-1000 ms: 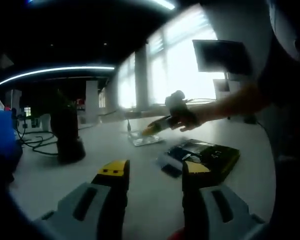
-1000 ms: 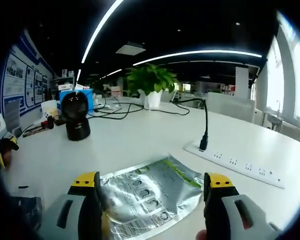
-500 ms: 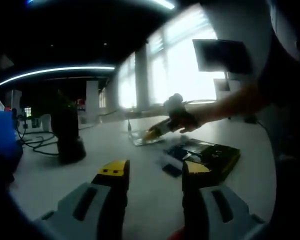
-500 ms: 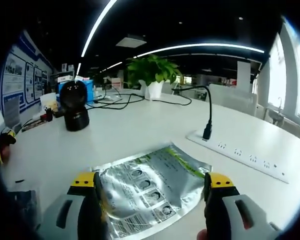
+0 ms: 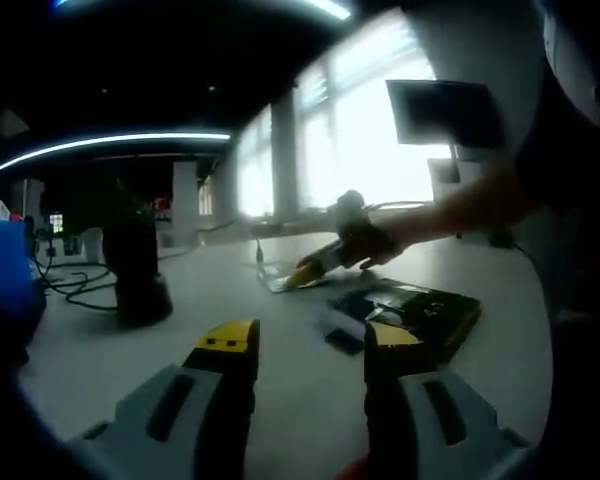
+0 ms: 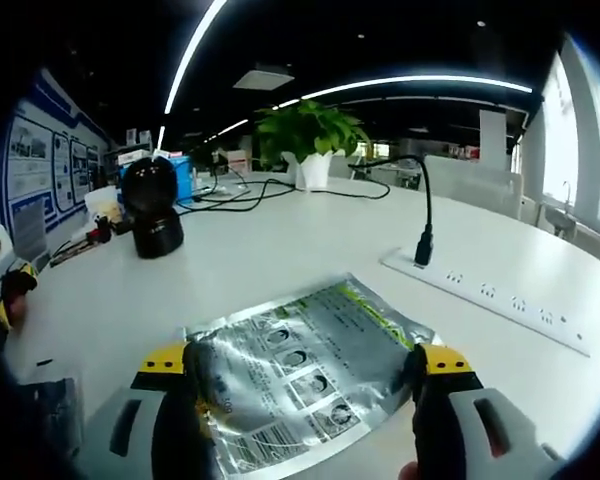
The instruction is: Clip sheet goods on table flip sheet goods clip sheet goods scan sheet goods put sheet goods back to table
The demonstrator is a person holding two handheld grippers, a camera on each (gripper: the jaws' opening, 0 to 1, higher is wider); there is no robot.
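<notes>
Early in the task, by my read: the pouch (image 6: pixel 305 375) lies flat on the table (image 6: pixel 280 260), printed side up, not yet clipped. Flip, second clip, scan and return all look still to do.

Left gripper view: left gripper (image 5: pixel 305 350) hovers low over the table, jaws spread, nothing between them, touching nothing. The scanner (image 5: pixel 132 270) stands ahead at left. Dark packets (image 5: pixel 410 315) lie just past the right jaw tip. Further off, the right gripper (image 5: pixel 315 268) comes in from the right in the person's hand (image 5: pixel 365 235), tip down at the near edge of the pouch (image 5: pixel 285 282). Too small and dim there to tell contact.

Right gripper view: the left gripper (image 6: pixel 10 290) peeks in at the left edge. Scanner (image 6: pixel 152 205) at upper left, well apart from the pouch. Right gripper (image 6: pixel 305 365) jaws are wide apart, the pouch lying between them, its side edges at or just under both yellow tips. Cannot tell whether a jaw touches the foil; not pinched. Plant (image 6: pixel 305 135) and cables at the back. Power strip (image 6: pixel 485 300) at right with a plug standing in it, near the pouch but apart.

Next, I judge, the right jaws need to close on a pouch edge; thin slick foil lying flat may be hard to get under.
</notes>
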